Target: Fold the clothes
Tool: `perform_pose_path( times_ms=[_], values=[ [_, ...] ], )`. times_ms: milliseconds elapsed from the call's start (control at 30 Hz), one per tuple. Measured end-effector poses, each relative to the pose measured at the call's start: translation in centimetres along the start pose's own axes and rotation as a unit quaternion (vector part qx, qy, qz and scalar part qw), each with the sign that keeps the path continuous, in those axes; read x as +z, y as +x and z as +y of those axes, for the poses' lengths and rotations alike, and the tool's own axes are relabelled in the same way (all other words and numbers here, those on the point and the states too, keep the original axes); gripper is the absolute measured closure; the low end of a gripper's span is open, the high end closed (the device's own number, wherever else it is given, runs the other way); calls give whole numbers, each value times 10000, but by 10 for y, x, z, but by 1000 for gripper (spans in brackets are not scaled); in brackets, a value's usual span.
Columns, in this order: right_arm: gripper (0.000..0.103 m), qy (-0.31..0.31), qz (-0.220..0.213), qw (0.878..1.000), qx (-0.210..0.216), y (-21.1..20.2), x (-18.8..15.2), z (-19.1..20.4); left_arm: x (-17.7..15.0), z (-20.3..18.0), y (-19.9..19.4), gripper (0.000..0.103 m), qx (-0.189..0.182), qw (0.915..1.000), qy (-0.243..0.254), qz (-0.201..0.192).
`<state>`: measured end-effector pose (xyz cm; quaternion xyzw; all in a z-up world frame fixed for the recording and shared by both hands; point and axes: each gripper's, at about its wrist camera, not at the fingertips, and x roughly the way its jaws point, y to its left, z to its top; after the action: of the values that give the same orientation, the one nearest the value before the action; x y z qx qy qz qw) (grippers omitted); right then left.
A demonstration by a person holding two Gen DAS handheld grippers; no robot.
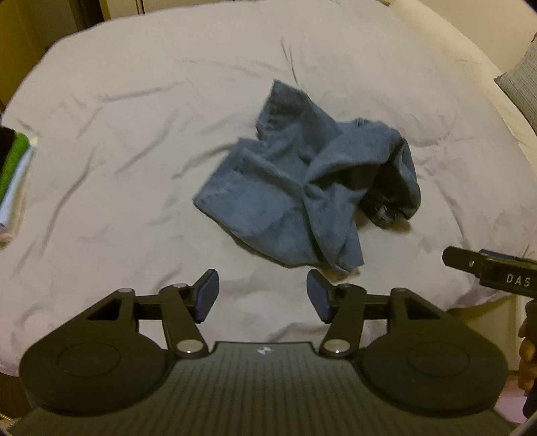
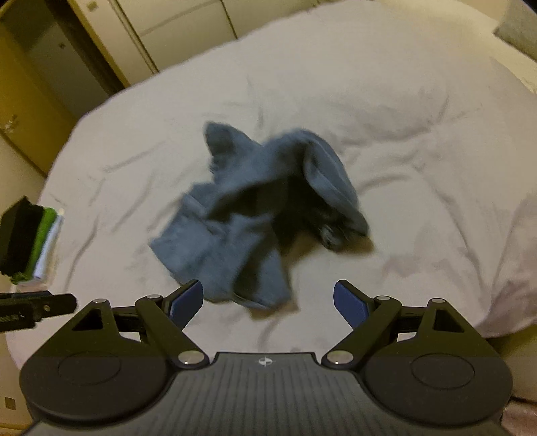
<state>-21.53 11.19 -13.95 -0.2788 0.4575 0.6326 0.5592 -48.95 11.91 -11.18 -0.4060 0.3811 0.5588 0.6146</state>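
Just ahead of both grippers, a crumpled blue-grey terry-cloth garment (image 1: 302, 187) is seen lying in a loose heap on the wrinkled white bed sheet (image 1: 134, 117). Its nearest corner lies close in front of the left gripper (image 1: 261, 295), slightly toward that gripper's right finger, and just beyond the left finger of the right gripper (image 2: 268, 302). No cloth is held between the fingers of either gripper: both pairs of blue-padded fingers are spread wide apart above bare sheet. A dark opening in the garment is turned toward the right gripper. Far off to the left of both grippers, at the sheet's edge, a small stack of folded clothes in black, green and white (image 2: 30, 241) is seen. Beyond the bed, pale cupboard doors (image 2: 174, 23) are visible.
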Motion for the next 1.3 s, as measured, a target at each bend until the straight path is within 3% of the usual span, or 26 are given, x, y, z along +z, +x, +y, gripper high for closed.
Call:
perform_pose_path(
  times_ms=[200, 400, 533, 733, 800, 933, 1033, 1133, 1167, 1200, 1233, 1300],
  values=[
    [16, -288, 370, 9988, -160, 34, 4, -32, -8, -16, 52, 45, -127, 9993, -240, 245],
    [16, -1251, 569, 9899, -347, 78, 18, -60, -21, -50, 113, 45, -218, 9970, -660, 349],
    [18, -1558, 658, 9852, -273, 109, 22, -84, -29, -71, 151, 45, -258, 9946, -929, 387],
    [21, -1775, 607, 9822, 32, 144, 20, -102, -30, -81, 196, 44, -124, 9889, -1432, 385],
    [28, -1853, 514, 9813, 92, 153, 20, -103, -27, -80, 205, 44, -175, 9862, -1621, 300],
    [28, -1894, 218, 9815, 176, 170, 23, -105, -21, -77, 219, 44, -221, 9785, -2044, 142],
    [26, -1680, -99, 9855, 229, 183, 29, -109, -20, -71, 227, 50, -264, 9708, -2384, 74],
    [27, -1463, -264, 9882, 360, 198, 32, -111, -20, -70, 229, 78, -332, 9690, -2446, 65],
    [39, -1461, -296, 9880, 411, 201, 34, -110, -20, -70, 229, 89, -355, 9687, -2456, 61],
    [65, -1497, -317, 9872, 452, 204, 35, -108, -19, -71, 226, 94, -286, 9707, -2385, 53],
    [80, -1584, -286, 9865, 315, 207, 37, -105, -16, -72, 222, 99, -164, 9738, -2268, 43],
    [96, -1709, -249, 9850, 41, 202, 49, -101, -8, -70, 204, 99, 180, 9802, -1969, -34]
  ],
)
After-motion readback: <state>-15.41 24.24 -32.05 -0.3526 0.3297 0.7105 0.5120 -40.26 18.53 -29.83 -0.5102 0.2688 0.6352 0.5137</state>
